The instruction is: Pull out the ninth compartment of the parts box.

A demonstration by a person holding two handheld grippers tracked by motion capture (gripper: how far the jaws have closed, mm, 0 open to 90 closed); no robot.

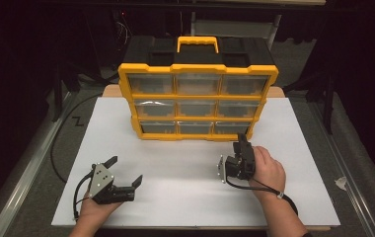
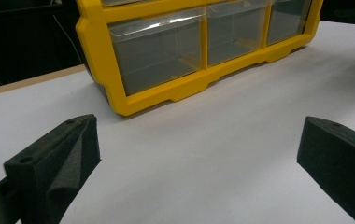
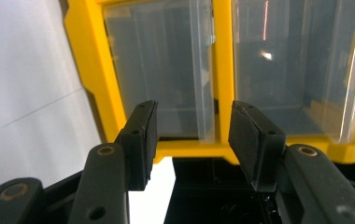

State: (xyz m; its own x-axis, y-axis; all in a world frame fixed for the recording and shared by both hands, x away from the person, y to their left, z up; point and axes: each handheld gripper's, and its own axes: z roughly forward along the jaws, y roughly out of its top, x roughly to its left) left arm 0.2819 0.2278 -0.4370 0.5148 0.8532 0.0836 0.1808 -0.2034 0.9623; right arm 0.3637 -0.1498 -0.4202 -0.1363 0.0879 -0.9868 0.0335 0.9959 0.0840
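- Nearest the person, the left gripper point(image 1: 126, 170) rests low on the white desk point(image 1: 175, 168), near its front left corner. Its jaws stand wide apart with nothing between them, well clear of the work.
- Its own view looks across bare desk toward the lower left corner of the organizer.
- Farther in and to the right, the right hand point(image 1: 268, 170) holds the right gripper point(image 1: 241, 139), turned on its side and pointed at the bottom right corner of the yellow drawer organizer point(image 1: 198, 101).
- In the right gripper view, the right gripper's jaws are partly closed with an open gap; nothing is pinched yet. Just beyond the gap lie the edge of a clear plastic drawer point(image 3: 166, 70) and the yellow divider point(image 3: 223, 70) next to it.
- To judge by this, the step in hand is taking hold of that drawer's front to pull it out.
- To do it well, the jaws should go on the drawer's clear lip, not the yellow divider, which is part of the fixed frame.
- Close firmly, then pull straight out along the drawer's run; a slanted pull could jam it or drag the organizer across the desk.
- At the far side, the organizer stands upright in the desk's middle, a three by three grid of clear drawers, all pushed in, with a yellow carry handle point(image 1: 198, 44) on top.
- The free left gripper could steady the frame if it shifts.
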